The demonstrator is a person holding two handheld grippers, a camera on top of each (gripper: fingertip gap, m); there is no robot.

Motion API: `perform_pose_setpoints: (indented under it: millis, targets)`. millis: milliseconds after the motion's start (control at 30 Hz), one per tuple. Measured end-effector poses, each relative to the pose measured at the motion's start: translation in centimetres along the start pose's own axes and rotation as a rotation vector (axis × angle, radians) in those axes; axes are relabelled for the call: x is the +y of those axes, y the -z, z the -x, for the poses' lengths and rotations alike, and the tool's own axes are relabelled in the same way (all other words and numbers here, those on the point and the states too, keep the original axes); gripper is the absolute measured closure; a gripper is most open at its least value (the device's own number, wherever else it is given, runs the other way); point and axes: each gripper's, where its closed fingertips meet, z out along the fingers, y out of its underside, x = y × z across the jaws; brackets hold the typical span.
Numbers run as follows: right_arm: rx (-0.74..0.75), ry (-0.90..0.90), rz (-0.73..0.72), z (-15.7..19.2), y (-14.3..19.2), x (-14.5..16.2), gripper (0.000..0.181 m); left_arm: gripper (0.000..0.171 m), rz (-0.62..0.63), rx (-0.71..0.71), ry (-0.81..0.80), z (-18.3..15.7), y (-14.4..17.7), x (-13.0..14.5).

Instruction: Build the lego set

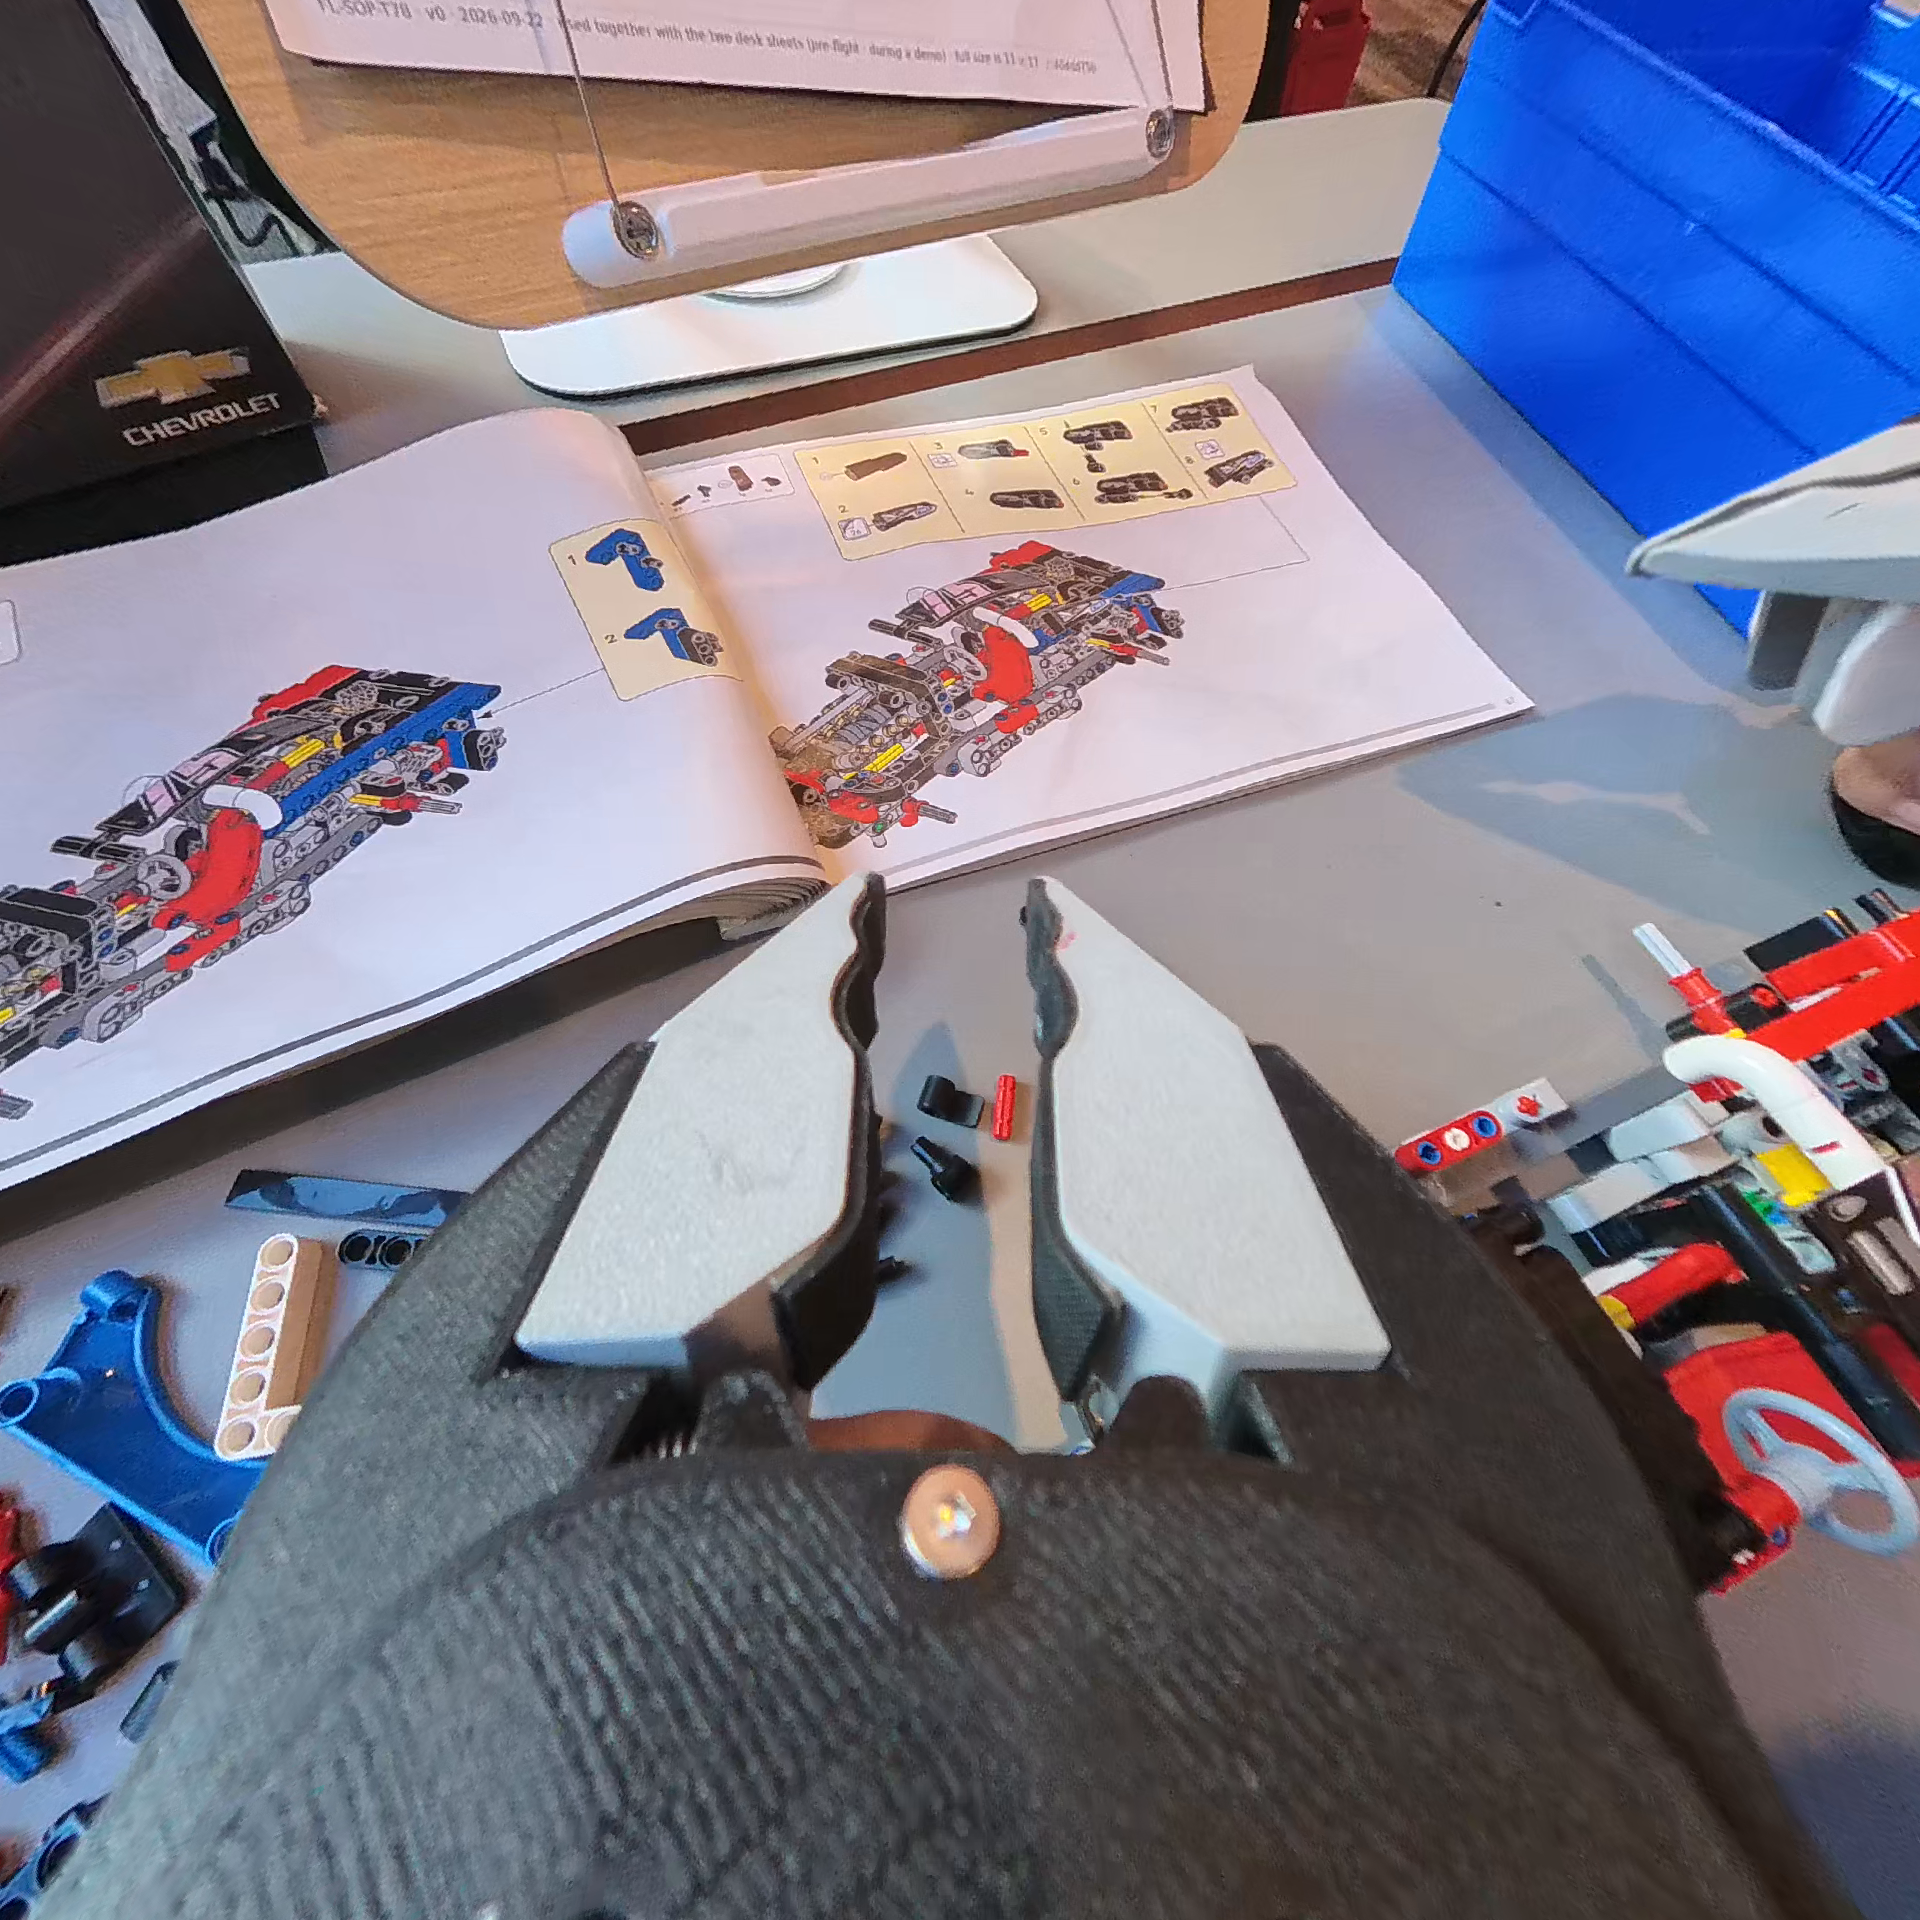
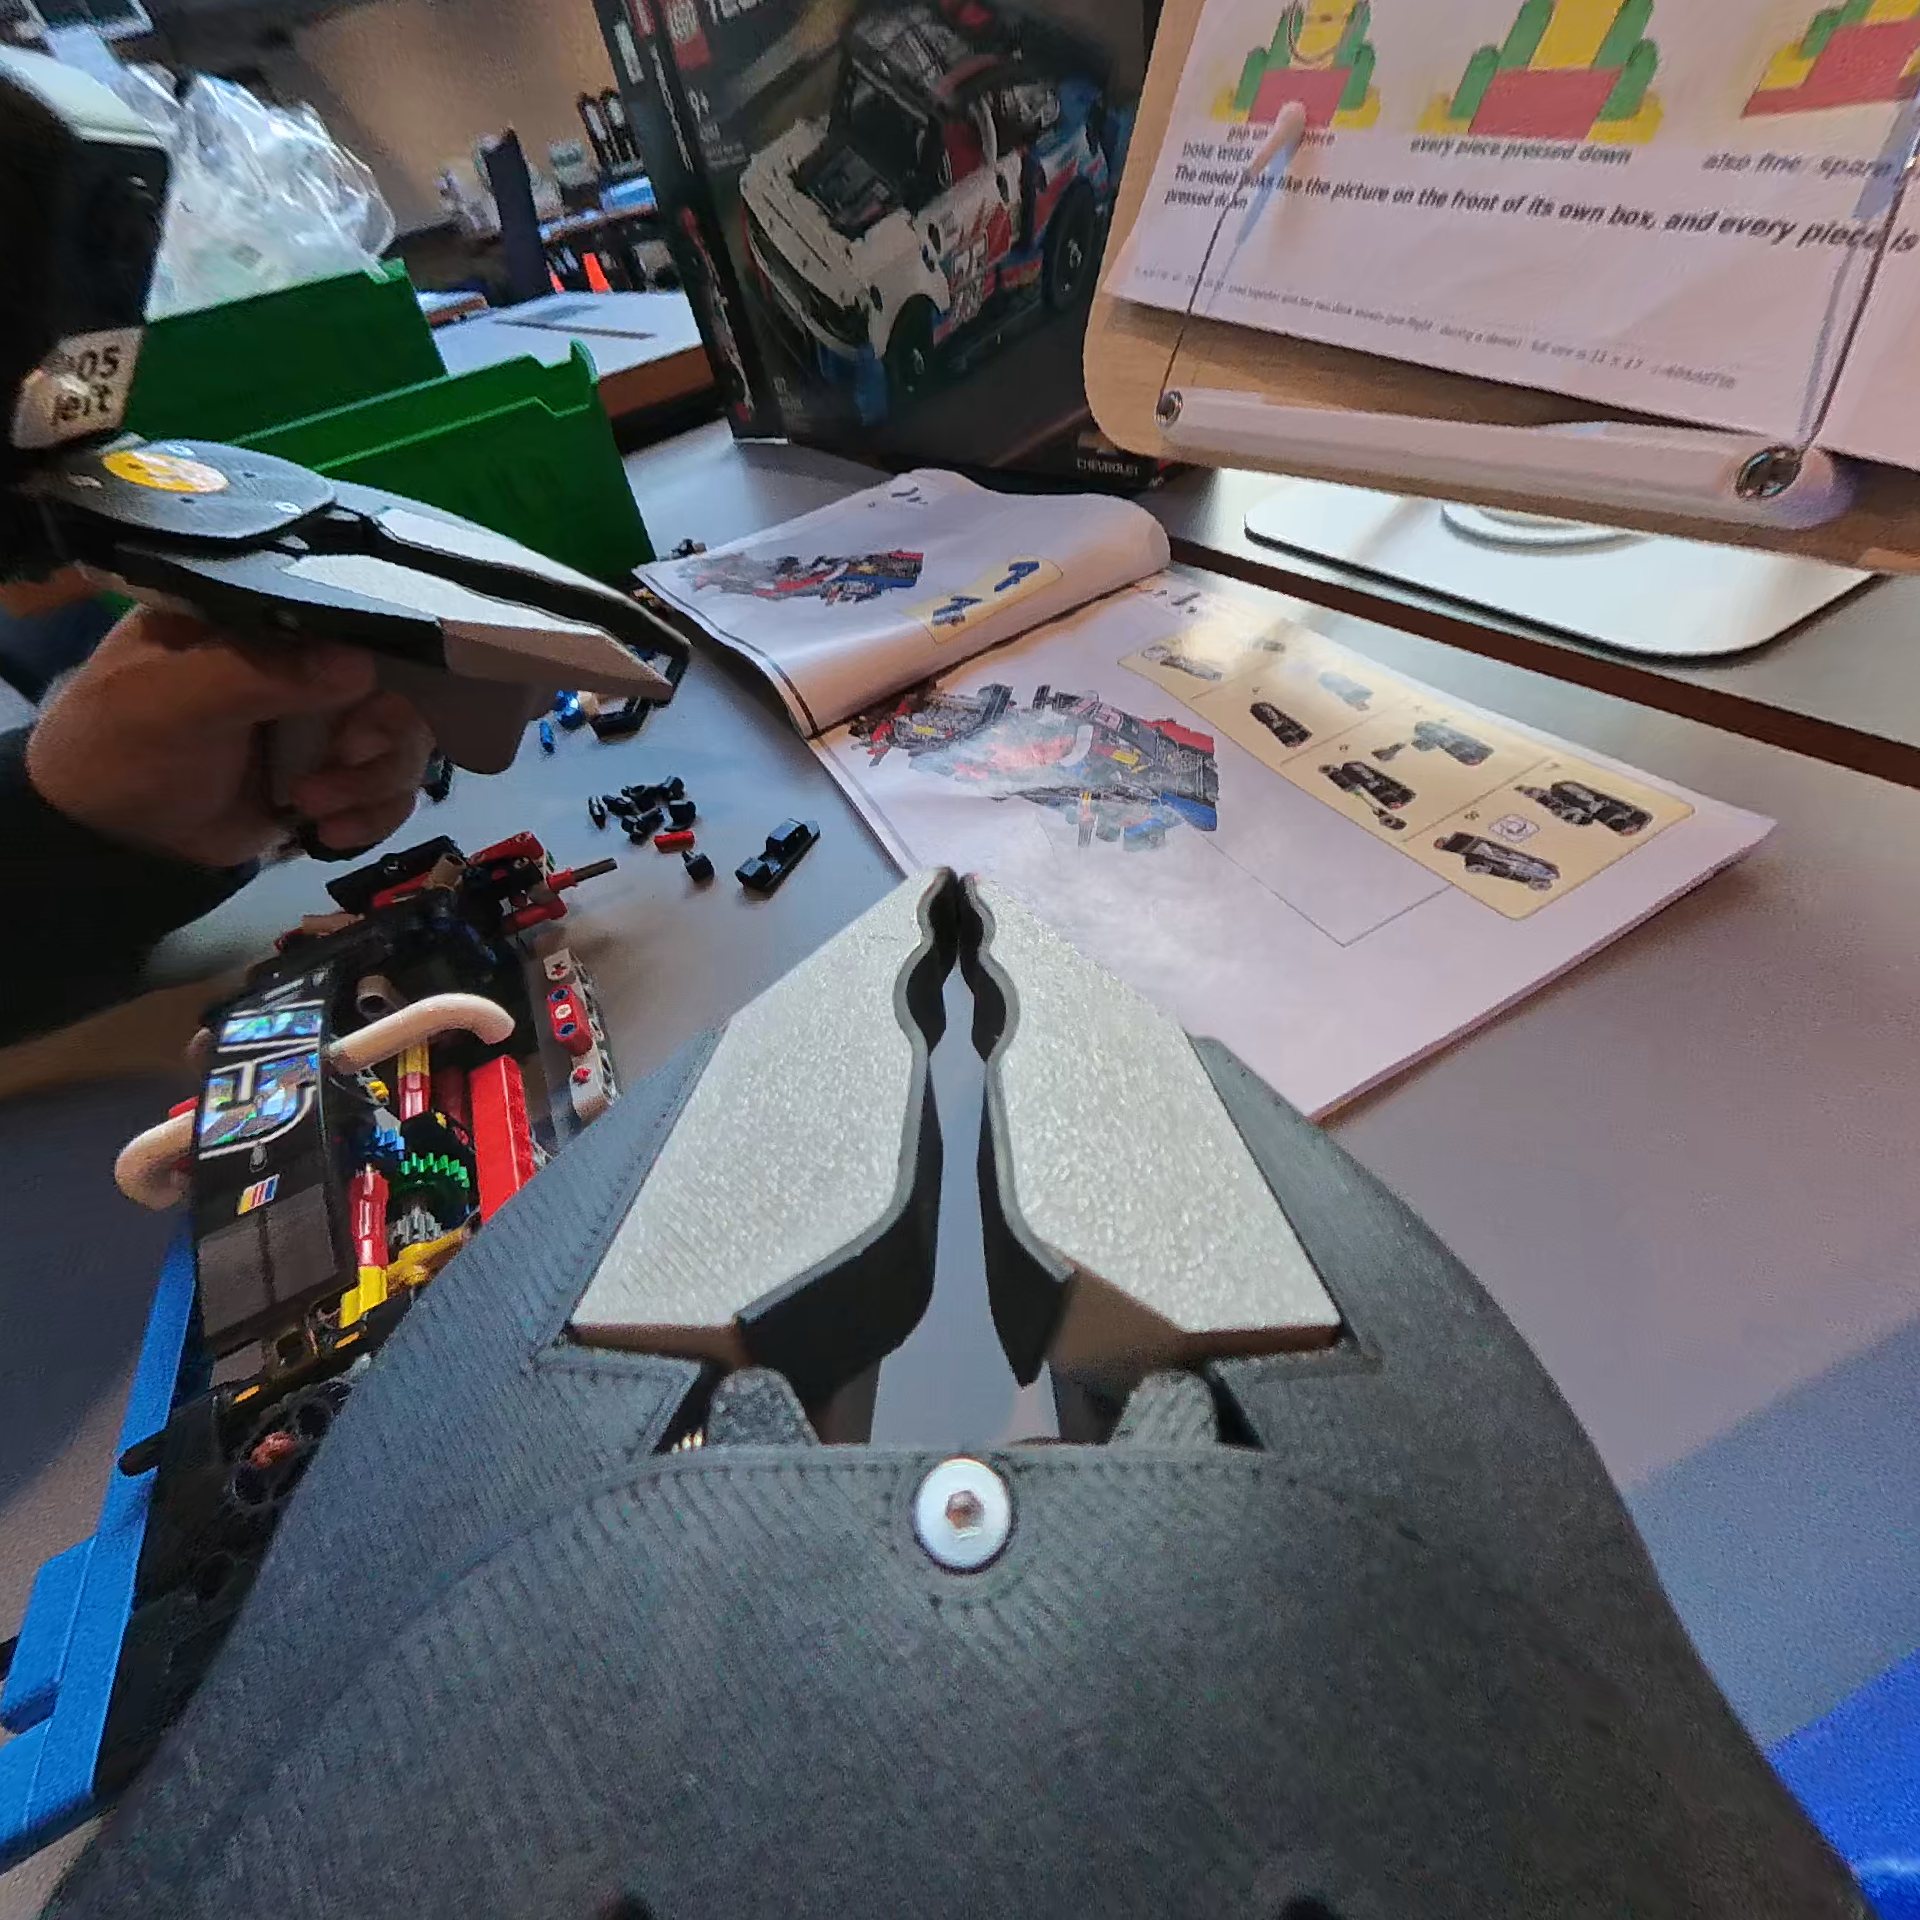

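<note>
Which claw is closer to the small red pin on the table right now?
Left. The left claw hangs open over the red pin, which shows between its fingers. The right claw is shut, off over the booklet edge.

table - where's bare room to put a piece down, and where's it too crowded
Bare table lies right of the open instruction booklet. A smaller bare strip runs between the booklet and the half-built car. Crowded: loose pieces on the left, and small black pieces by the car.
</note>
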Motion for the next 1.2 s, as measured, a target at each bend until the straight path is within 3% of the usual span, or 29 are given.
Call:
perform_pose_setpoints:
  millis: [567, 700, 1200]
  targets:
    - [0.017, 0.069, 0.095, 0.8, -0.7, 1.3, 0.181, 0.147, -0.023, -0.001, -0.002, 0.1, 0.5, -0.6]
    - [-0.002, 0.097, 0.057, 1.5, -0.7, 0.8, 0.181, 0.147, -0.029, 0.0, -0.007, 0.0, 0.6, -0.7]
    - [-0.042, -0.029, 0.067, 1.3, -0.4, 0.9, 0.181, 0.147, -0.015, 0.004, -0.004, 0.1, 0.4, -0.4]
